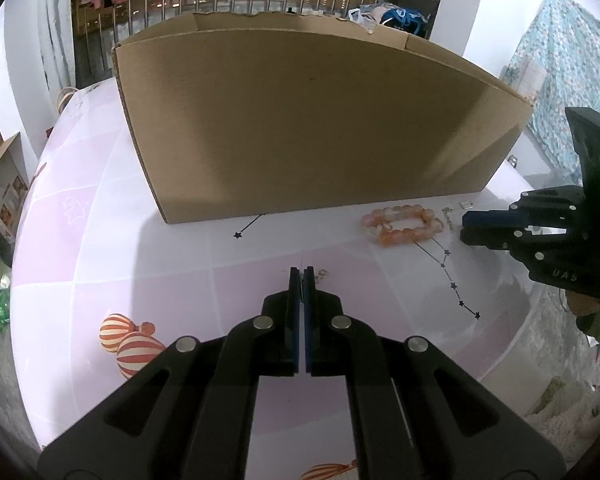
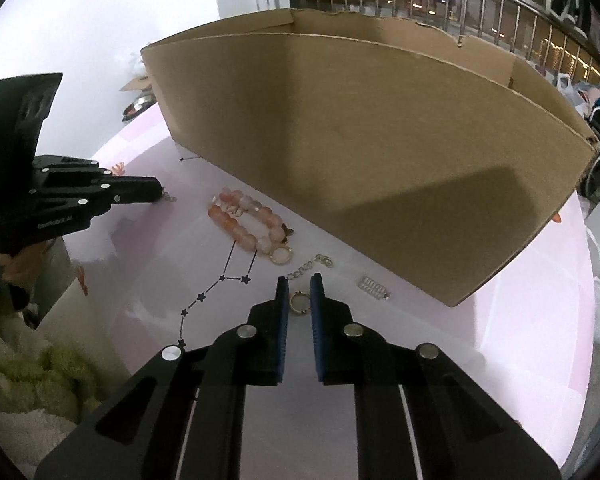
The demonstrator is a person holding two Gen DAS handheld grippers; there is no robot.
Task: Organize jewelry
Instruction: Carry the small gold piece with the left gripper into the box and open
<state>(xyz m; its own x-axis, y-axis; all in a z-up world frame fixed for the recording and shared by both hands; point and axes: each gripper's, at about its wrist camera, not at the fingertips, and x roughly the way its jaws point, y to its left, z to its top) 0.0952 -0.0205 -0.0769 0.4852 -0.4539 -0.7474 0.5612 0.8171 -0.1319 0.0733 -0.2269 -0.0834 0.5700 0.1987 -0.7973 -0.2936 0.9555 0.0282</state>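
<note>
Left wrist view: pink-orange bead bracelet (image 1: 404,226) lies on the counter (image 1: 172,248) near the cardboard box (image 1: 308,120). Left gripper (image 1: 302,276) jaws fully closed; small silvery chain bit (image 1: 321,275) just beside the tips, grip unclear.

Right wrist view: bracelet (image 2: 246,222) ahead-left. Right gripper (image 2: 299,286) jaws narrow, pads flanking a gold ring (image 2: 300,303); contact unclear. Chain (image 2: 308,266), spring-like clasp (image 2: 374,288) nearby.

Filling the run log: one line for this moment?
left tongs: shut | right tongs: around ring | bead bracelet: on table
</note>
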